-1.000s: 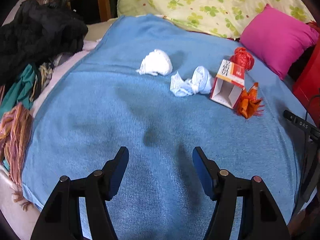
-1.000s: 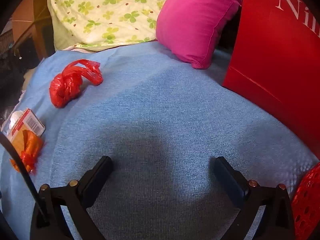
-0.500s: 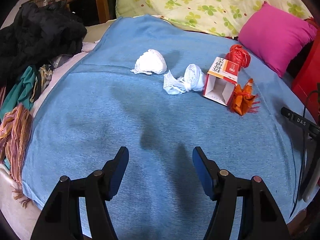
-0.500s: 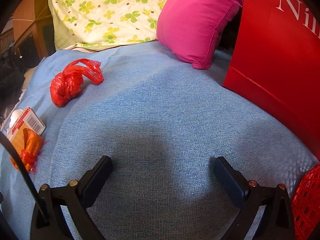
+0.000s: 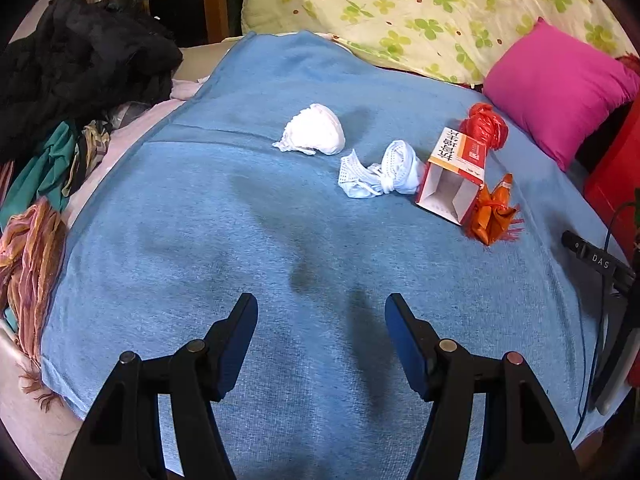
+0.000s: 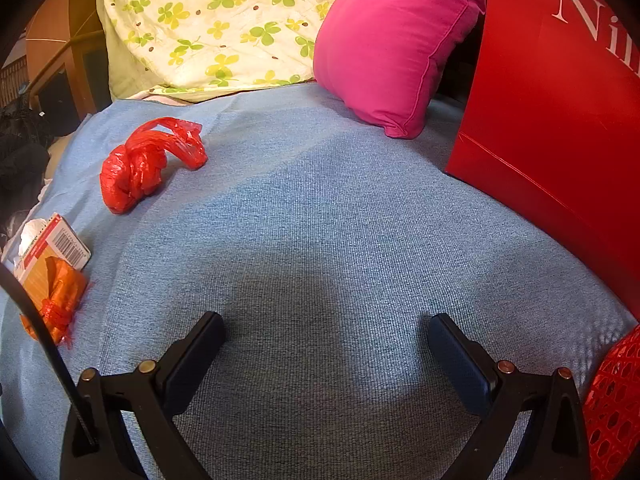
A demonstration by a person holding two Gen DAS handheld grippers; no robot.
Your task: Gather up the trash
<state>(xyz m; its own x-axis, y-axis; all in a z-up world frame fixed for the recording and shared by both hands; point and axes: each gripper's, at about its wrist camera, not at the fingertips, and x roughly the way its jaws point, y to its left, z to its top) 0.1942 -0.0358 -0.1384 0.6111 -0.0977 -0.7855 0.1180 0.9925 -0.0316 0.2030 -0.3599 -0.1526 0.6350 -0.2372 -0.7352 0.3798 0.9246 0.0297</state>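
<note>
the open carton (image 5: 454, 178) is seen ahead-right of the empty, wide-spread left claw (image 5: 321, 322), mouth toward it, long axis receding; bare blanket (image 5: 224, 240) lies between. the right claw (image 6: 326, 340) is likewise spread, empty.

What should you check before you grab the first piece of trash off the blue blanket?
1. Left gripper open and empty: ok.
2. Right gripper open and empty: ok.
3. Trash all in view, namely white wad, crumpled mask, open carton, orange wrapper, red bag: ok.
4. Blanket bare between left gripper and trash: ok.
5. Carton and orange wrapper apart for a single grab: not ok, they touch.
6. Place to drop trash: cannot tell.
</note>
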